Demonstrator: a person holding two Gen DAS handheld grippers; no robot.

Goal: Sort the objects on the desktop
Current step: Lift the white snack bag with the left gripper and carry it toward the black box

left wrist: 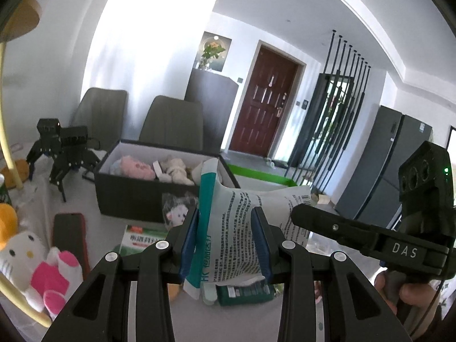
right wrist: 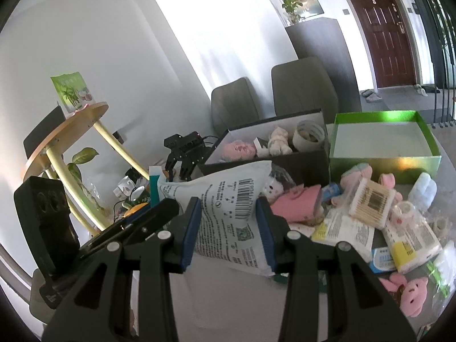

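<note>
Your matte black two-finger left gripper (left wrist: 225,245) carries blue pads and silver screws; your matching right gripper (right wrist: 228,232) bears white "DAS" lettering.

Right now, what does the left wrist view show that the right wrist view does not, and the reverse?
Only the left wrist view: a white cat plush, a red phone and a grey refrigerator.

Only the right wrist view: the green box, a pack of cotton swabs and a round wooden shelf.

Both: the white printed pouch clamped by the left tongs and the right tongs, and the dark box of toys.
</note>
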